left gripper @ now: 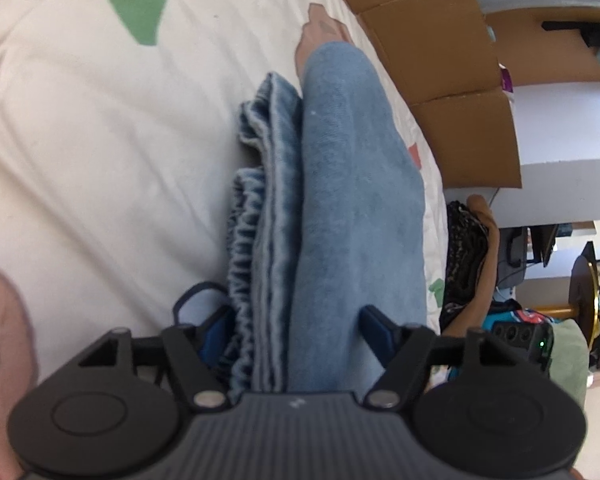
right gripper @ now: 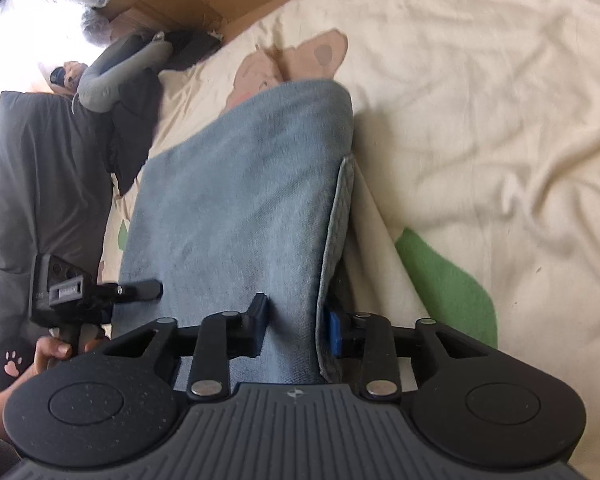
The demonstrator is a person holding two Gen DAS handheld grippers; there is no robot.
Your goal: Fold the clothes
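Left hand-held gripper [left gripper: 298, 330], left wrist view: jaws set wide, a thick folded bundle of light blue denim jeans [left gripper: 340, 184] sits between the blue pads; elastic gathered waistband edge [left gripper: 248, 264] bunched against the left pad, smooth denim face against the right pad. Pads appear to touch the cloth on both sides, so it reads as gripping the bundle

Right hand-held gripper [right gripper: 296, 330], right wrist view: jaws partly closed on the near edge of the same jeans [right gripper: 236, 208]; black finger [right gripper: 256, 320] presses on top of the fabric, blue pad [right gripper: 334, 330] sits against the folded side edge. Gripping the denim

Left gripper body [right gripper: 72, 292] shows at the left edge of the right wrist view, a person's hand [right gripper: 56, 354] around its handle, its finger touching the jeans' left edge

Jeans lie on a bed, on a cream sheet with green, pink and red printed patches [right gripper: 480, 120], running away from both grippers, far end a rounded fold

Beyond the bed: brown cardboard boxes [left gripper: 440, 48], a dark pile of clothes [left gripper: 466, 248] at the bed's right edge in the left wrist view; dark grey garments [right gripper: 48, 168] and a grey sleeve [right gripper: 120, 68] on the left in the right wrist view
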